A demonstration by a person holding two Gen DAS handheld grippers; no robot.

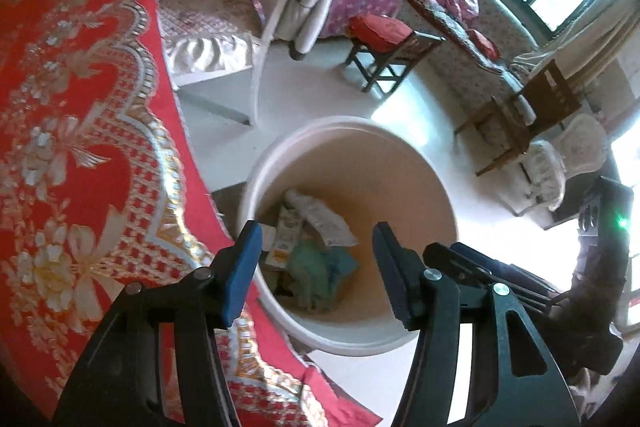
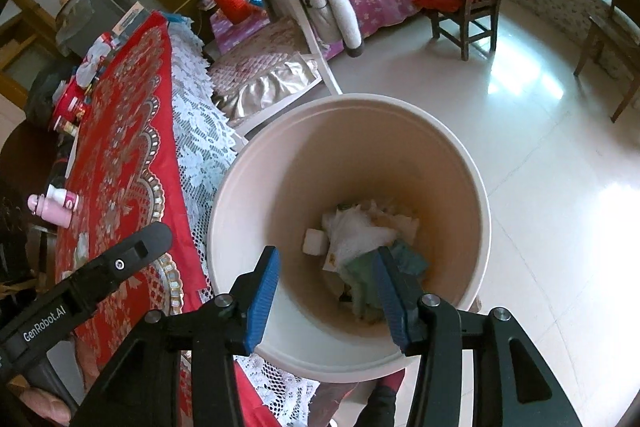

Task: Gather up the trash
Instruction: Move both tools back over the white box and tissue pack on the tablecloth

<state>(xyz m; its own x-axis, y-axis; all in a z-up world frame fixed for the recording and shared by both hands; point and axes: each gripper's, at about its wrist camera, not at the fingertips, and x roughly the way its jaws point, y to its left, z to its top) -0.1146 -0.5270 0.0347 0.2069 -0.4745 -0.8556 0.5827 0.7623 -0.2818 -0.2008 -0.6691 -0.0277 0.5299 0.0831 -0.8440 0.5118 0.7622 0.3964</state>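
Bin [image 2: 256, 163] on floor [image 2: 540, 167], w/ trash [image 2: 360, 231]

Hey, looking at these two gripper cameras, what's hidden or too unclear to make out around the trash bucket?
- Left wrist view: the bucket's near rim, hidden behind the open left gripper.
- Right wrist view: the trash at the bottom, partly covered by the open right gripper's right finger.
- Both views: print on the crumpled papers, too small and blurred.
- Right wrist view: items on the red tablecloth's far end, tiny, distorted.

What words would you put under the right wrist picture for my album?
Open right gripper hovers over a beige bin holding crumpled tissue, beside the red tablecloth.
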